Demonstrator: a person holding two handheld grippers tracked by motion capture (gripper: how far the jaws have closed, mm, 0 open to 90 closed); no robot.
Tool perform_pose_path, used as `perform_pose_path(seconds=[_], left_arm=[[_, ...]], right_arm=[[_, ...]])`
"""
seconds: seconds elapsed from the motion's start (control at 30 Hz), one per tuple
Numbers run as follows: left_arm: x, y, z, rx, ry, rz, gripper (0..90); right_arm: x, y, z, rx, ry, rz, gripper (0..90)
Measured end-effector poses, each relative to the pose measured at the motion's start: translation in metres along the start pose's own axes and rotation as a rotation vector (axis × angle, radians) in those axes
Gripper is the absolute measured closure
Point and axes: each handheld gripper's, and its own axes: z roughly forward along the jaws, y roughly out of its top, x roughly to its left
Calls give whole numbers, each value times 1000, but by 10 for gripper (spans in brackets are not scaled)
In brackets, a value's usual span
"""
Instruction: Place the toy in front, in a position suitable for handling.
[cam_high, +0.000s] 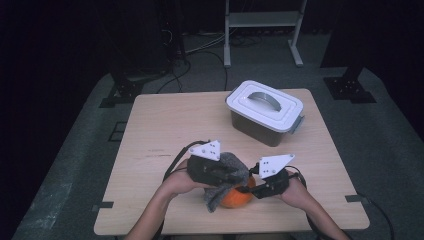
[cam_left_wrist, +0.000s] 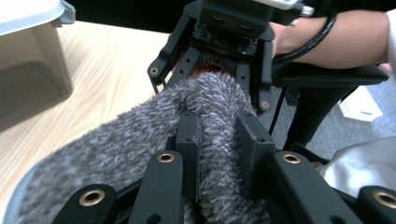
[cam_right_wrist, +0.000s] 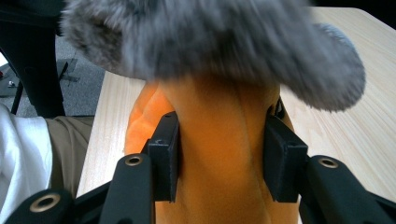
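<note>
A fuzzy grey cloth lies draped over an orange pumpkin-like ball near the table's front edge. My left gripper is shut on a fold of the grey cloth, pinched between its black pads. Facing it from the right, my right gripper is shut on the orange ball, with a pad pressed on either side. The grey cloth hangs blurred over the top of the ball in the right gripper view. The opposite gripper shows just beyond the cloth in the left gripper view.
A grey storage box with a white lid and handle stands at the back right of the wooden table. A white metal stand and cables sit on the floor behind. The person's forearms come in at the bottom.
</note>
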Motion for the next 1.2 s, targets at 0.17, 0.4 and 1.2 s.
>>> perform_pose_path(seconds=[0.17,0.4,1.2], left_arm=[[7,-8,-1,-17,7,-29,727],[7,-19,-14,-28,35,-51,726],[11,-26,-9,-37,41,-109,718]], right_arm=[[-3,-7,-5,-16,4,25,533],[-4,-10,-8,-12,6,19,537],[-2,7,-22,-5,-46,99,269]])
